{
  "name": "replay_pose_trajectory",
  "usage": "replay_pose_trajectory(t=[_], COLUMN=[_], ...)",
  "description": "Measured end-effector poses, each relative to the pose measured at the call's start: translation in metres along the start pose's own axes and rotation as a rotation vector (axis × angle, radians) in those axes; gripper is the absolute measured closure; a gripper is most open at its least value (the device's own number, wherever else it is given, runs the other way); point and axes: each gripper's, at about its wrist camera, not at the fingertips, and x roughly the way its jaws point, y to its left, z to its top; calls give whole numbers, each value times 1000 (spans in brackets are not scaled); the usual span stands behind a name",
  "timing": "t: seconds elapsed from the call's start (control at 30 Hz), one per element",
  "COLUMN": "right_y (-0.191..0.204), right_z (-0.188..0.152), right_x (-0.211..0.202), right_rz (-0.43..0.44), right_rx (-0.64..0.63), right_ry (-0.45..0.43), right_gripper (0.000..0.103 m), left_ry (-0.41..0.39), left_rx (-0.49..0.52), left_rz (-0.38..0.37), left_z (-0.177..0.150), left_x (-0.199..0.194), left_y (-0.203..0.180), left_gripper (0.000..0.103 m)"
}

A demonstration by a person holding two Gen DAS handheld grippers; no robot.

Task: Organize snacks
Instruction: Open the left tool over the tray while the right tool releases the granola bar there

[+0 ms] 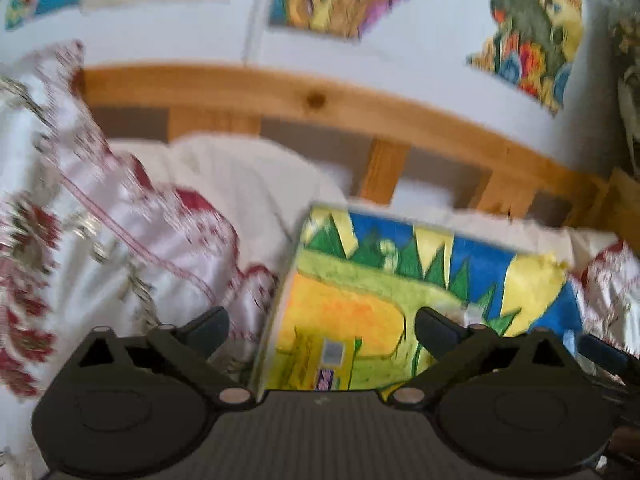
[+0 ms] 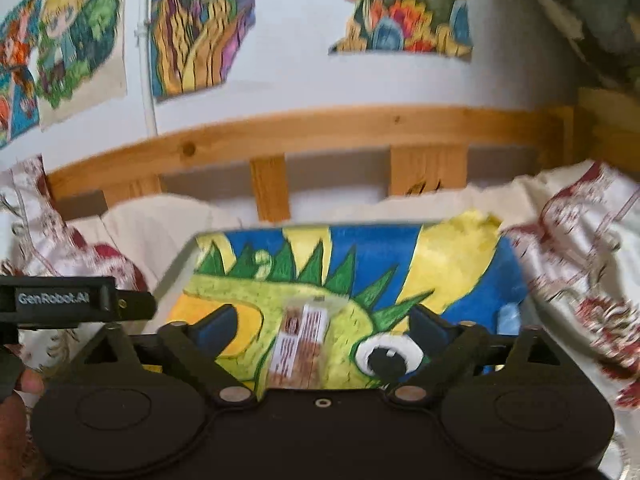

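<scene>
A brown-and-white wrapped snack bar (image 2: 298,344) lies on a painted board (image 2: 360,256) showing a green spiky creature. My right gripper (image 2: 322,316) is open just above it, and its fingers (image 2: 218,328) stand well clear of the bar on both sides. My left gripper (image 1: 322,322) is also open over the left part of the same board (image 1: 400,264). Low between its fingers (image 1: 434,330) lies a small blurred packet (image 1: 331,354), untouched. The left gripper's body (image 2: 76,300) shows at the left edge of the right wrist view.
The board rests on a bed with white and red patterned bedding (image 1: 100,240) and a pale pillow (image 1: 248,184). A wooden slatted headboard (image 2: 320,124) runs behind, under a wall hung with colourful drawings (image 2: 200,28). A hand (image 2: 20,388) shows at lower left.
</scene>
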Motion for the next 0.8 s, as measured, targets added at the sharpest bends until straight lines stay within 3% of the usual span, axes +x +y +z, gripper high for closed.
replay_pose_trajectory(t=[0.23,0.43,0.8], right_y=[-1,3,-4], right_z=[14,19,-4], right_x=[-58,-105,-186], right_rz=[43,71,109], right_rx=[-64,-77,-95], right_ry=[-132,-205,-223], right_gripper=[1,1,1], left_ry=[-88,-174,-185], left_rx=[32,121,125], left_rz=[-19,-11,-12], left_z=[8,0,-24], left_x=[-57,-112,-184], left_y=[-1,-6,1], left_gripper=[1,0,0])
